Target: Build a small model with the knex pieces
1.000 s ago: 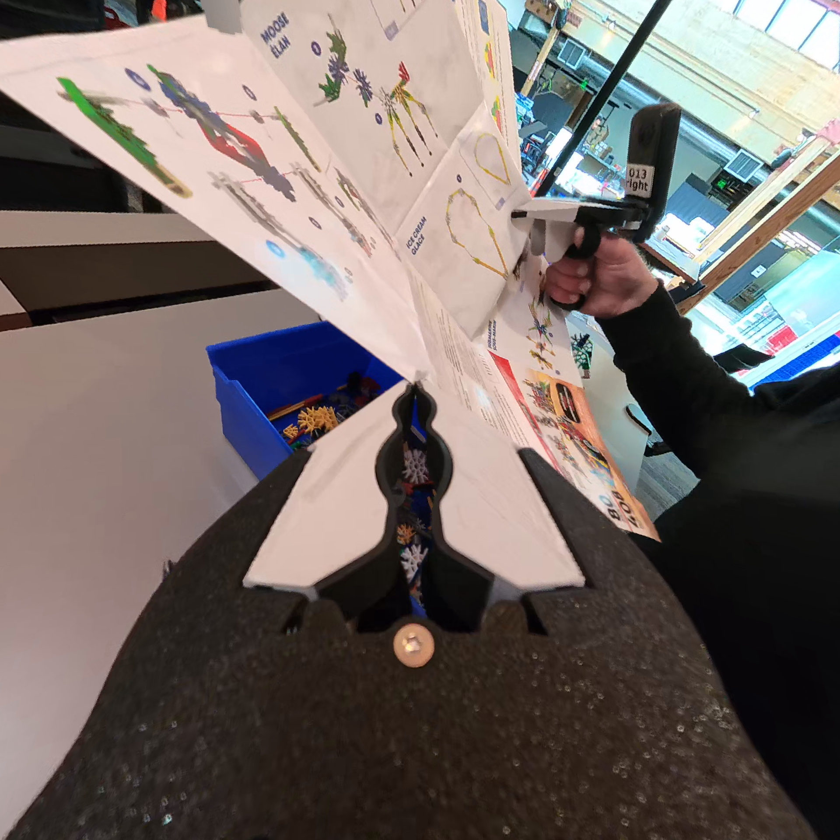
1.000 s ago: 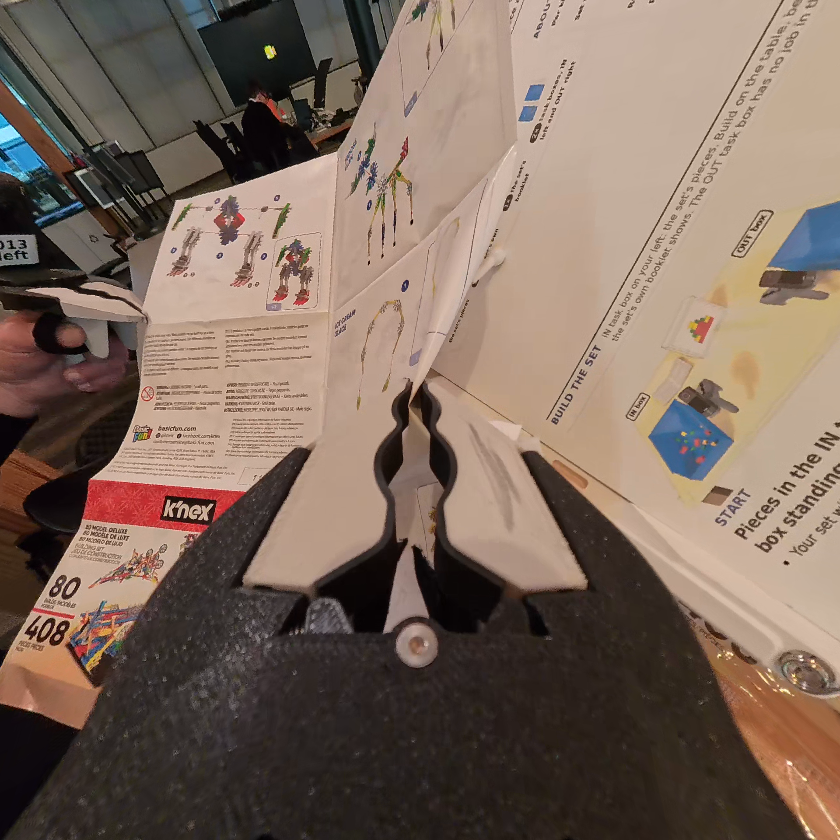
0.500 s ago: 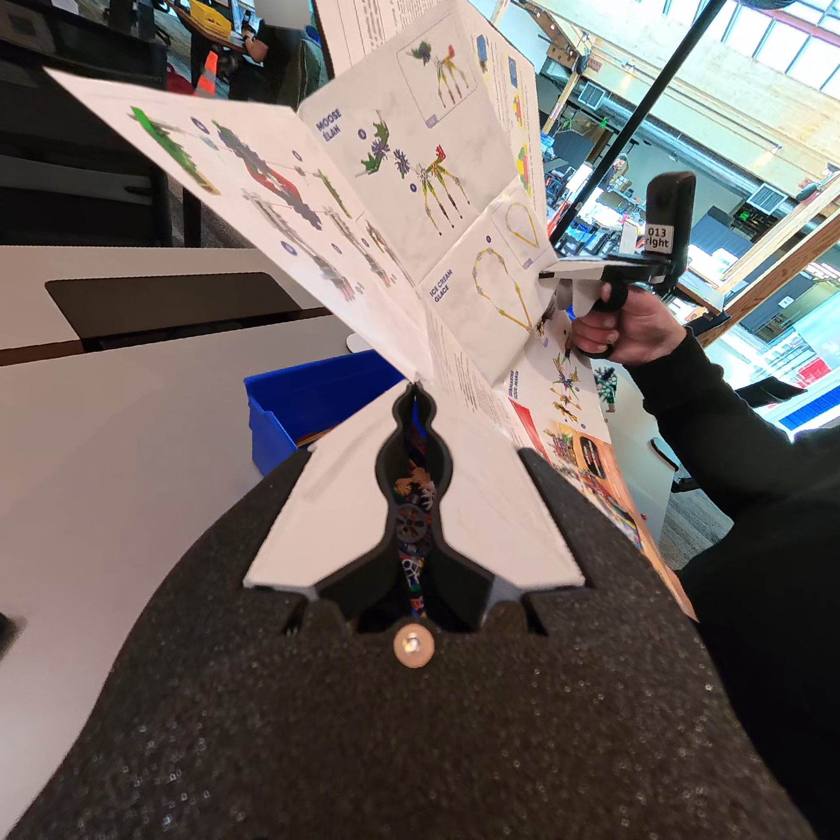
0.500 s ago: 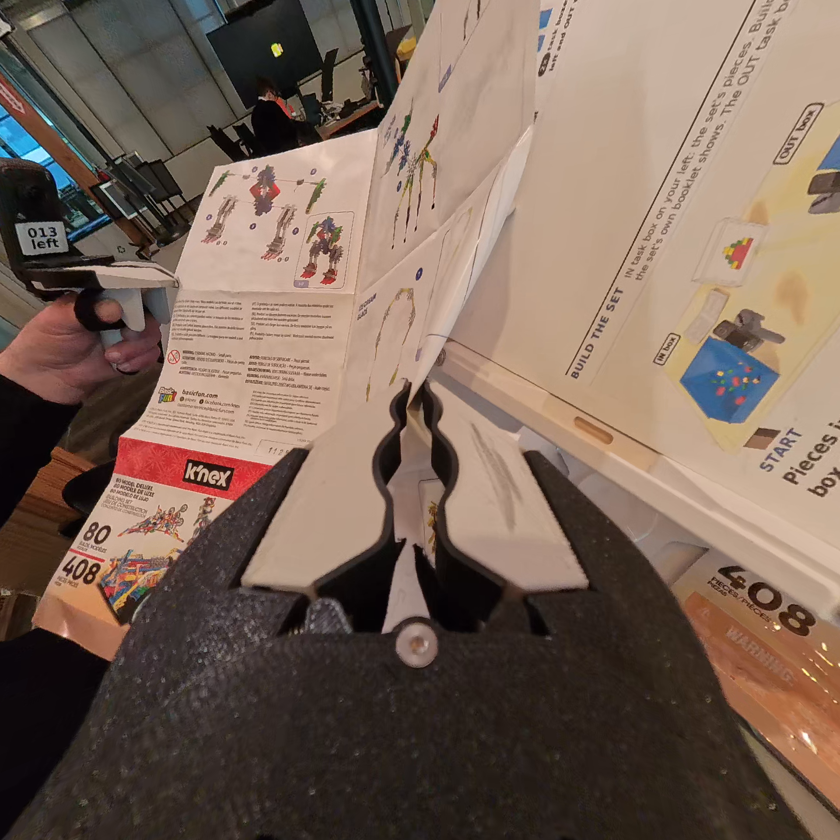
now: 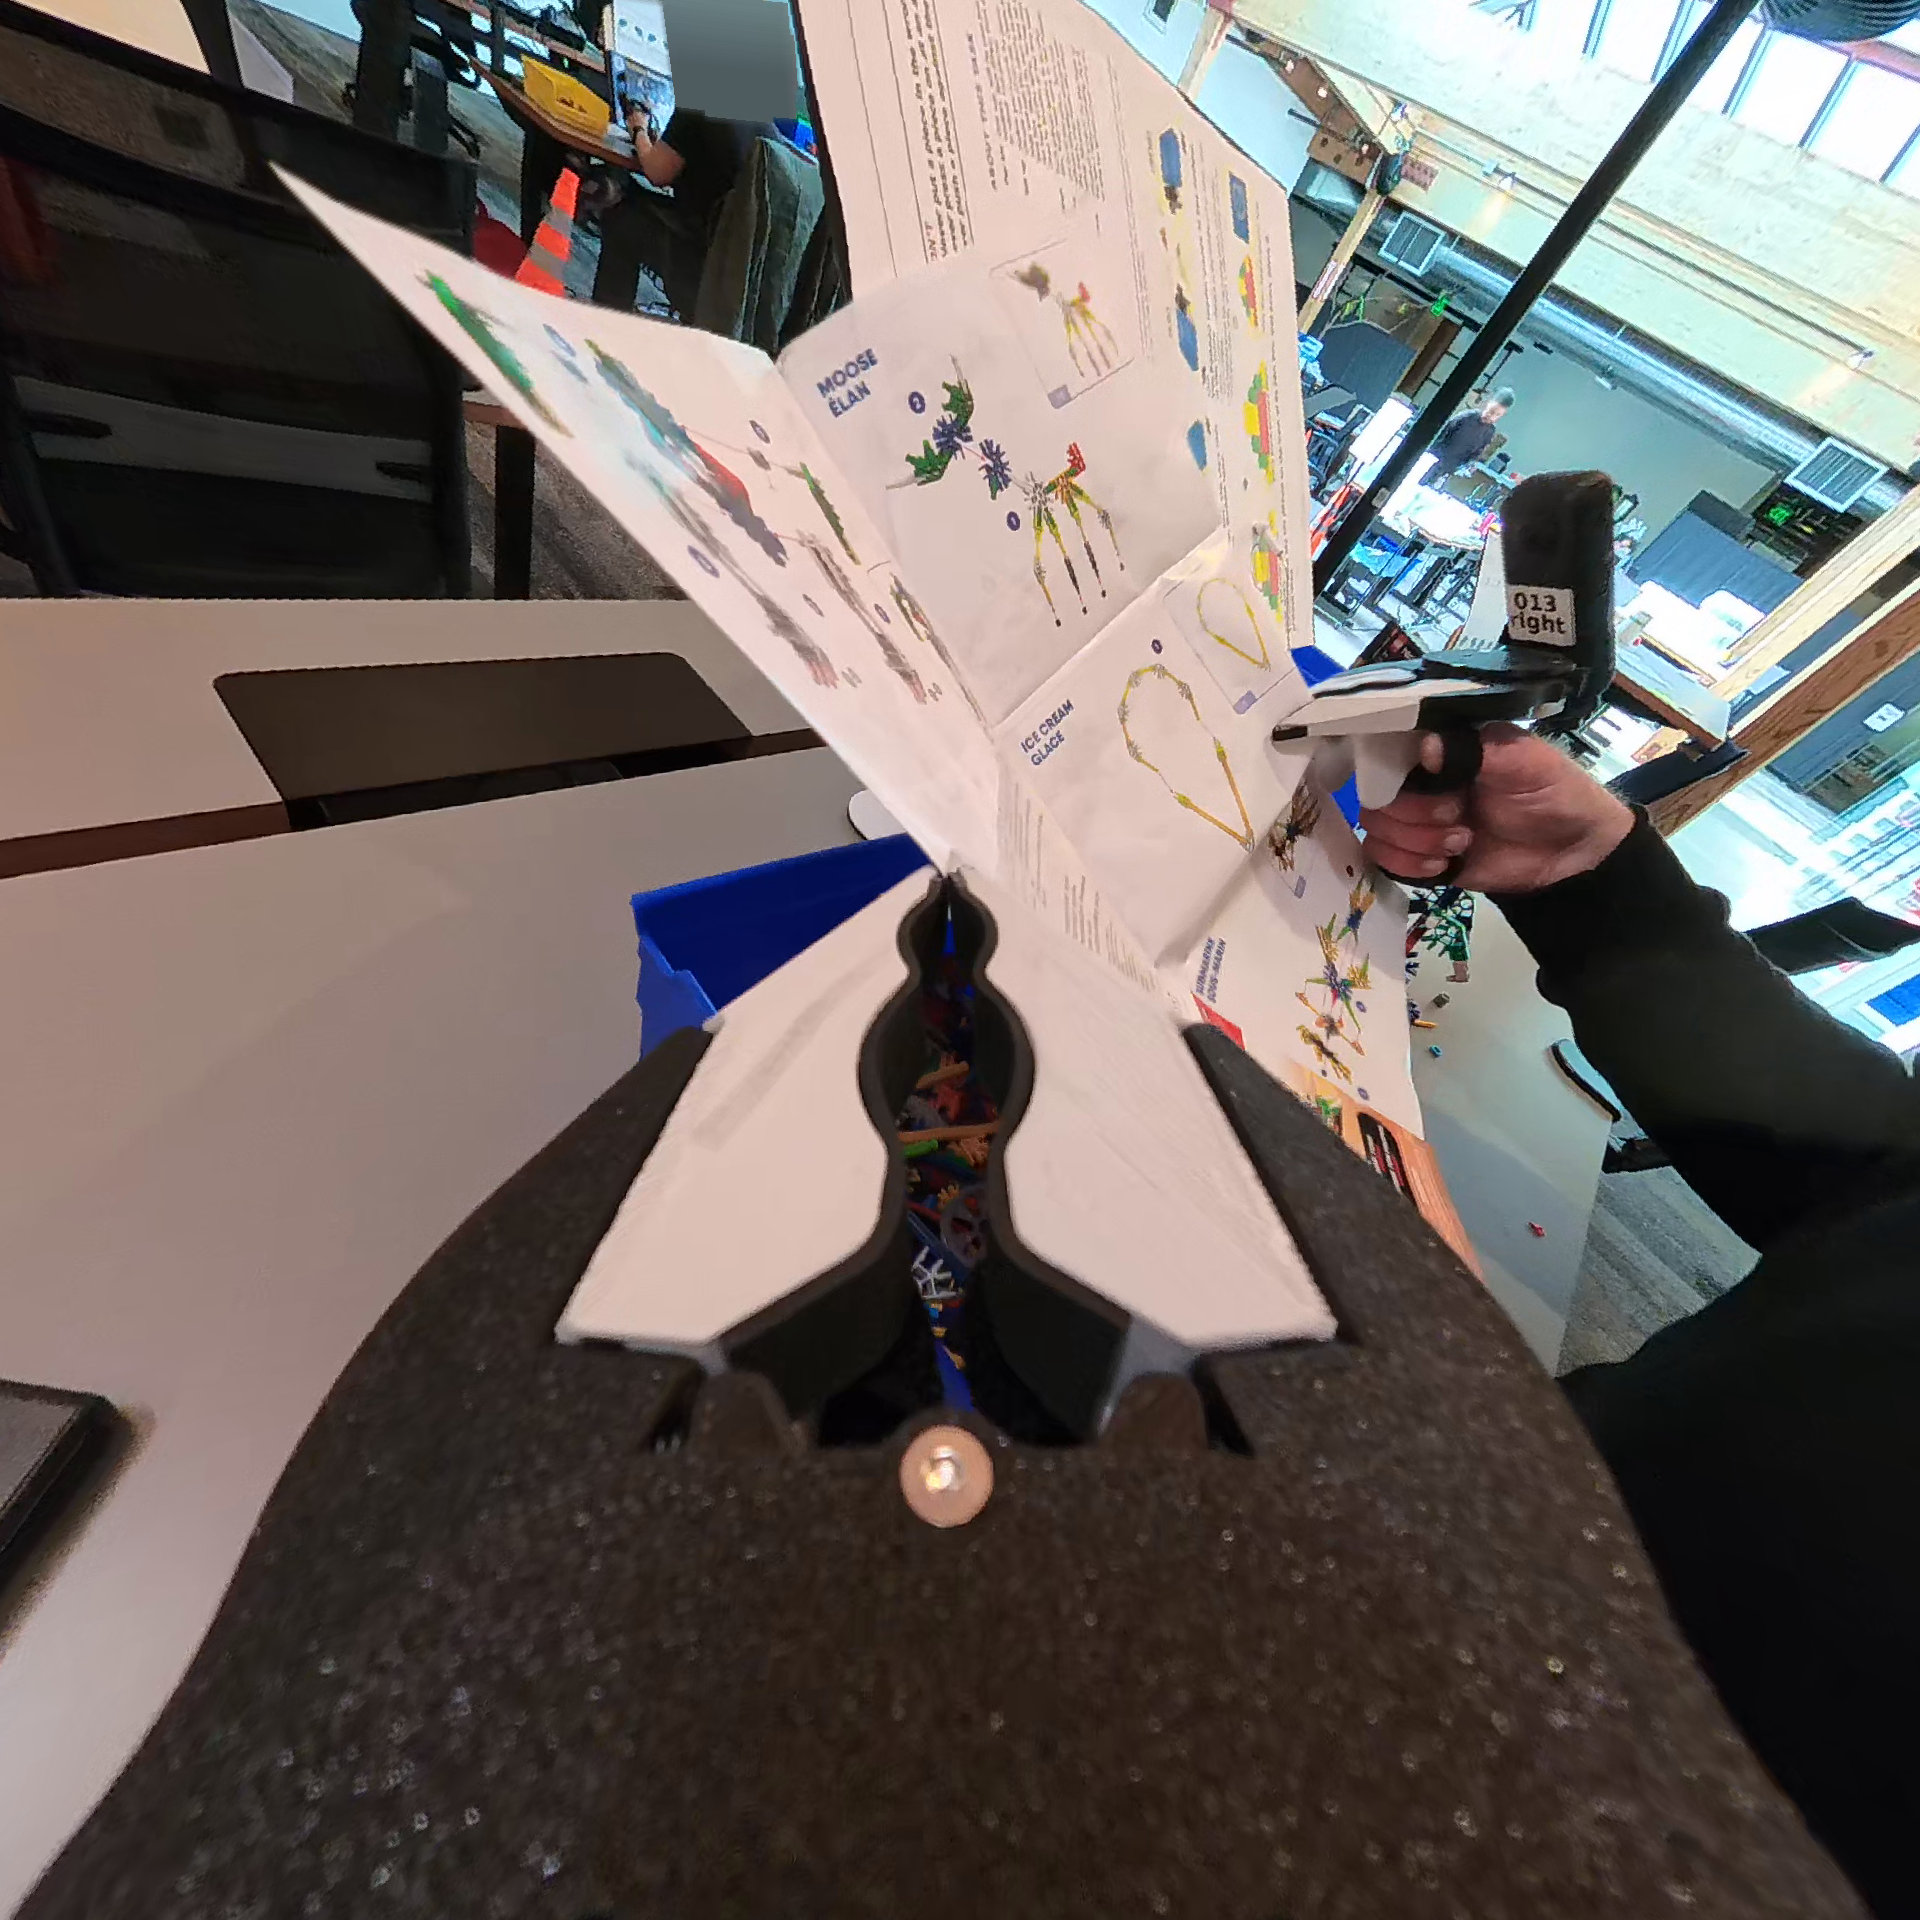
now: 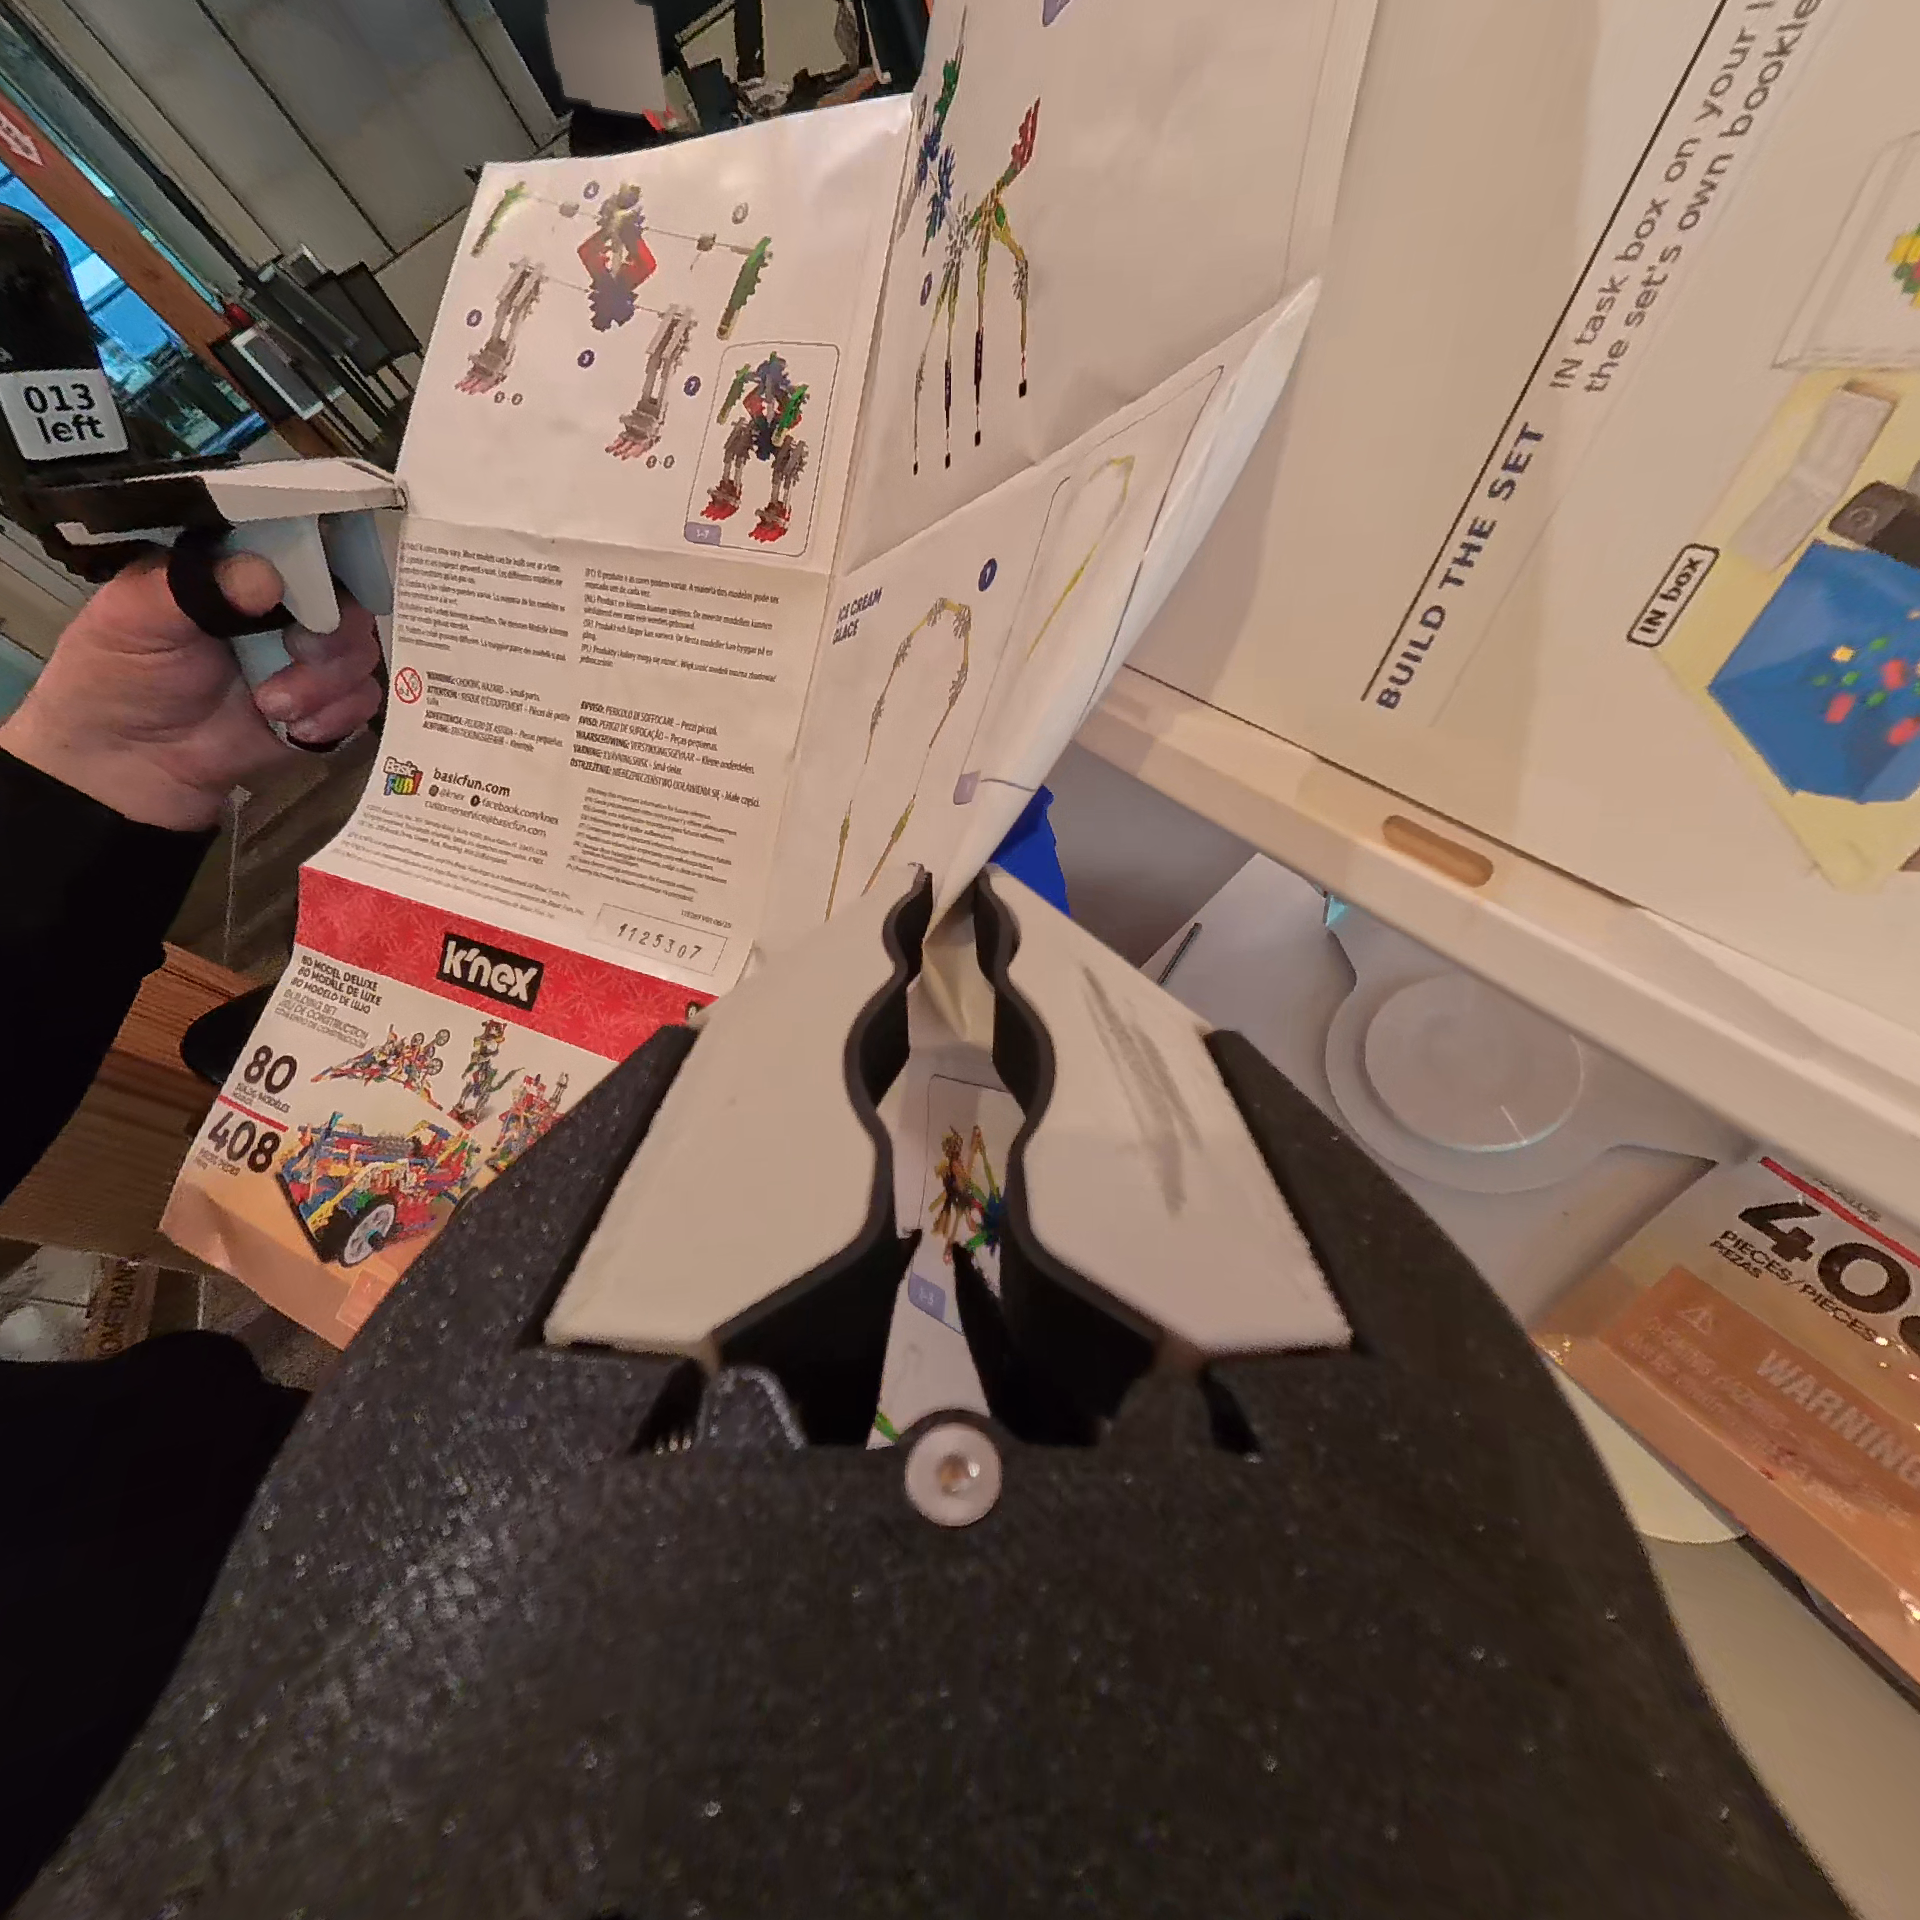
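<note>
A large folded instruction sheet (image 5: 966, 582) with coloured model drawings hangs in the air between both grippers. My left gripper (image 5: 948, 891) is shut on the sheet's left edge. My right gripper (image 6: 951, 888) is shut on its right edge, with paper running between the fingers. In the left wrist view the right gripper (image 5: 1288, 734) pinches the sheet's far side. In the right wrist view the sheet (image 6: 623, 623) spreads out and the left gripper (image 6: 393, 488) pinches its left edge. A blue bin (image 5: 769, 925) of small coloured building pieces sits below the sheet.
A white table (image 5: 312, 987) carries the bin. A white upright board with printed pictures (image 6: 1507, 364) stands close on the right, on a white ledge (image 6: 1455, 862). A printed plastic bag (image 6: 1787, 1371) lies under it. A dark tablet edge (image 5: 42, 1455) sits at left. Spacing between my two grippers at the tips: around 30 cm.
Both grippers have drawn apart and lifted, so the sheet has opened wider and flatter. The blue bin is now mostly hidden below the sheet and my left fingers.
</note>
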Demonstrator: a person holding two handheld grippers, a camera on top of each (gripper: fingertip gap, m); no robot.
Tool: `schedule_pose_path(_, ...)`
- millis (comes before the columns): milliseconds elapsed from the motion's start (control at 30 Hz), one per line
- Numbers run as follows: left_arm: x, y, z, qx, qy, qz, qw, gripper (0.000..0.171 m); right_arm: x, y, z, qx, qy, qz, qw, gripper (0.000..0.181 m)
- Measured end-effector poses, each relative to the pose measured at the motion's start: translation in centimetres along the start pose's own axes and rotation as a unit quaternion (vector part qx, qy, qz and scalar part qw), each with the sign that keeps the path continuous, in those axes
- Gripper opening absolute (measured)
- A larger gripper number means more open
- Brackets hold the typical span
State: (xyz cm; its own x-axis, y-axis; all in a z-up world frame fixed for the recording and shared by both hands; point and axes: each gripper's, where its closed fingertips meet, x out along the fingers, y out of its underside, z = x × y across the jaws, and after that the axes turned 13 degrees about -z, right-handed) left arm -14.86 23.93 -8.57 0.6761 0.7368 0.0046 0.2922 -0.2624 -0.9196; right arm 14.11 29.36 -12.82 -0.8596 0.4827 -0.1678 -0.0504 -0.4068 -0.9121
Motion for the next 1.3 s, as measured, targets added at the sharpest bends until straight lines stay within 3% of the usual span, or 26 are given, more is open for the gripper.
schedule_pose_path(533,0.2,-1.2,-0.1,0.002,0.001,-0.021,1.000,0.000,0.1,1.1,0.1,0.013,-0.008,0.025,1.000,0.009)
schedule_pose_path(633,0.4,-1.9,-1.3,0.001,0.017,-0.031,0.999,0.000,0.0,1.1,0.3,0.010,-0.009,0.025,1.000,0.009)
schedule_pose_path(733,1.3,-3.6,-4.6,-0.010,0.068,-0.055,0.996,0.000,0.0,1.2,0.6,0.005,-0.010,0.028,1.000,0.008)
schedule_pose_path(1033,9.7,-6.0,-15.5,0.036,0.202,-0.037,0.978,0.000,0.5,1.6,1.8,-0.006,-0.018,0.032,0.999,0.009)
schedule_pose_path(1167,14.1,-5.0,-17.3,0.034,0.219,-0.021,0.975,0.000,0.2,1.6,2.3,-0.009,-0.021,0.027,0.999,0.009)
schedule_pose_path(1300,18.2,-3.0,-16.9,0.029,0.198,-0.004,0.980,0.000,-0.2,1.7,2.2,-0.007,-0.018,0.025,0.999,0.009)
